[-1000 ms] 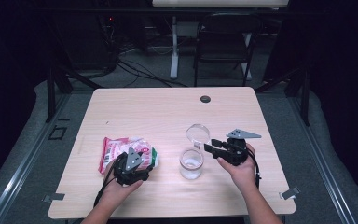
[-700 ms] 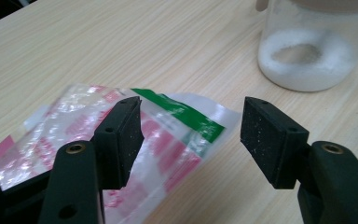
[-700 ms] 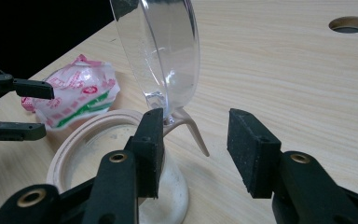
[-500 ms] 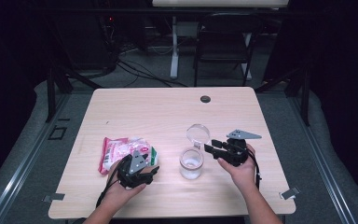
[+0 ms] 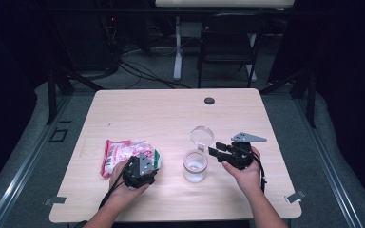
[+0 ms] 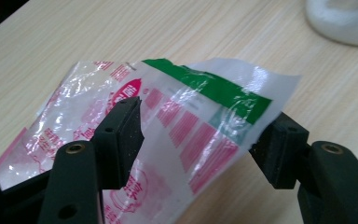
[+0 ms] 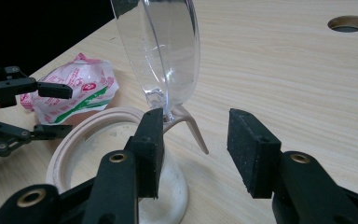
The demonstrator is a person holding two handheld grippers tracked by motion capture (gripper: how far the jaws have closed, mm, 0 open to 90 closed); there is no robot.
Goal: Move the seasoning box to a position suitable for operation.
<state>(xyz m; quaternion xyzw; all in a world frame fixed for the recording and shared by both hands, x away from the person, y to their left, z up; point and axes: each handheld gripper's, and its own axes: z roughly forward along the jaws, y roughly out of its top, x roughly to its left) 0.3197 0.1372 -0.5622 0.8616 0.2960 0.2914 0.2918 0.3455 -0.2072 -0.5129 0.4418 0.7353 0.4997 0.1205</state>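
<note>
One wooden table (image 5: pixel 138 114) carries everything, with one round hole (image 5: pixel 209 100) near its far edge. On its near left part lies one plastic packet (image 5: pixel 119 153), printed pink and white with a green band at one end. It lies flat, its long axis running roughly across the table, the green end toward the jar. Its near corner is covered in the high view by the left gripper (image 5: pixel 141 167).

One clear jar (image 5: pixel 194 166) stands upright near the middle of the near half. Its clear round lid (image 5: pixel 202 136) is swung open and stands tilted up on the far side. A white residue lines the jar; what it is I cannot make out.

In the left gripper view, the green-banded end of the packet sits lifted between the two jaws. The left jaw overlaps the film; the right one sits at its edge. Whether the pads pinch it cannot be told.

The right gripper (image 7: pixel 193 149) is released. Its jaws stand apart, one against the jar's rim, with the lid's small tab (image 7: pixel 191 130) in the gap, untouched.
</note>
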